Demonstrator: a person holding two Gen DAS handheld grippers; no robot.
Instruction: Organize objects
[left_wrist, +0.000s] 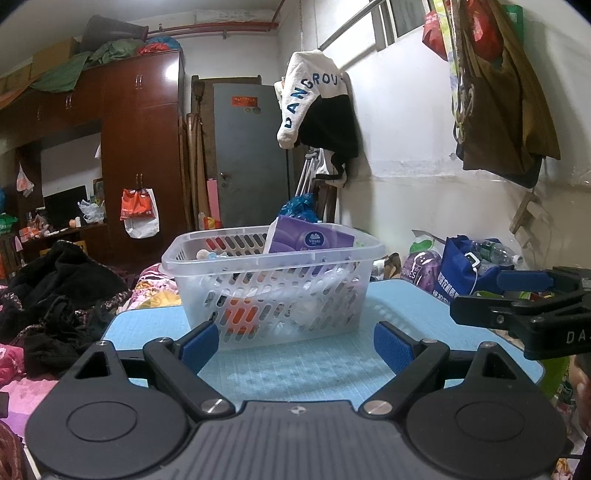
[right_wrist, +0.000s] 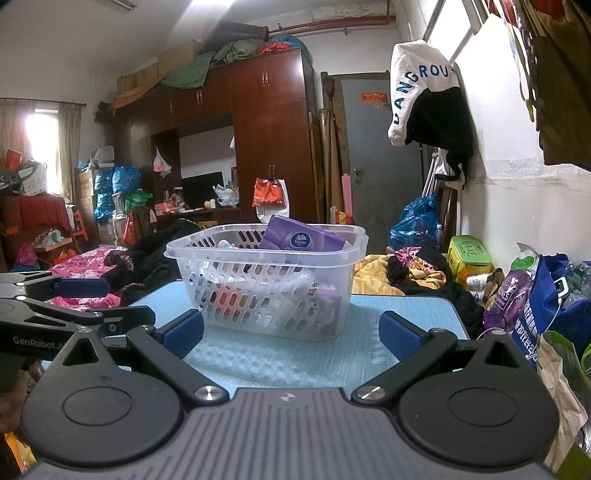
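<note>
Clear plastic, slotted all round: that is the basket (left_wrist: 271, 284) you are filling, and it stands on the pale blue table (left_wrist: 424, 314) straight ahead at twelve o'clock from both of your tools. Your left gripper (left_wrist: 295, 347) is spread wide with nothing between its blue pads, and your right gripper (right_wrist: 291, 334) is just as wide and just as empty; neither touches the basket, which sits a little beyond the fingertips in each wrist view. From the left camera the right tool shows at about three o'clock, and from the right camera the left tool shows at nine o'clock, so you hold them side by side. Inside the basket a purple tissue pack (right_wrist: 301, 240) leans up above the rim toward one o'clock, something orange (left_wrist: 242, 312) shows through the slots low down at about eleven o'clock, and smaller pale bits lie at the far left corner, too small to name. As for progress, I judge the job nearly or wholly finished: the bare table around the basket carries no loose items that either camera can see, and everything that belongs to the task appears to be already inside. What may be left is only checking the table edges outside these views.
</note>
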